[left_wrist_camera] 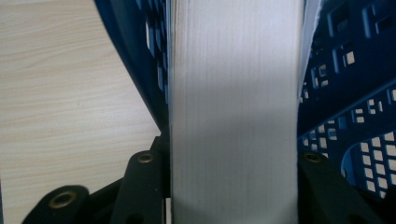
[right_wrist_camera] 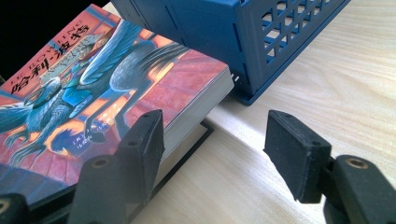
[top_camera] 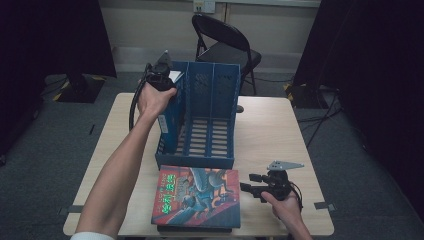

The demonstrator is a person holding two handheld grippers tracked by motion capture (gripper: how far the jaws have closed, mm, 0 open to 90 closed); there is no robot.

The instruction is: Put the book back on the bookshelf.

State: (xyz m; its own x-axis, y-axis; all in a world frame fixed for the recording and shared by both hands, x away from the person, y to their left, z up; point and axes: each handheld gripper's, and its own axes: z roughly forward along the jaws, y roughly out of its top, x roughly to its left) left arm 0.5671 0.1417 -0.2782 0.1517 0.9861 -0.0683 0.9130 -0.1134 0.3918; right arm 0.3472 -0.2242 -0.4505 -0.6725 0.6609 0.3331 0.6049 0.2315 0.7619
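Plainly, every place below is given relative to the blue file rack (top_camera: 207, 112).

Work in hand: books are being stood on edge in the file rack, which sits on the desk (top_camera: 270, 130) with its open front toward the person.

Left gripper (top_camera: 161, 75): at the top of the rack's leftmost slot, its jaws clamped on the upright book (left_wrist_camera: 233, 107). The left gripper view looks straight down the pale page edges with a black jaw pressed on either side, so the grip runs across the book's thickness, most likely to keep it from toppling as it goes in.

Upright book: inside the leftmost slot, against the rack's left wall, its top corner poking above the rim. Whether its bottom edge already rests on the rack's slatted floor cannot be told.

Picture book (top_camera: 197, 197): lying flat, cover up, just in front of the rack on top of another dark book (right_wrist_camera: 187, 154); the overhang leaves an edge free to grab.

Right gripper (top_camera: 252, 183): in front of the rack and just right of the picture book, jaws apart and empty. One jaw sits beside the book's page edge, which suggests it is lined up to take that book next.
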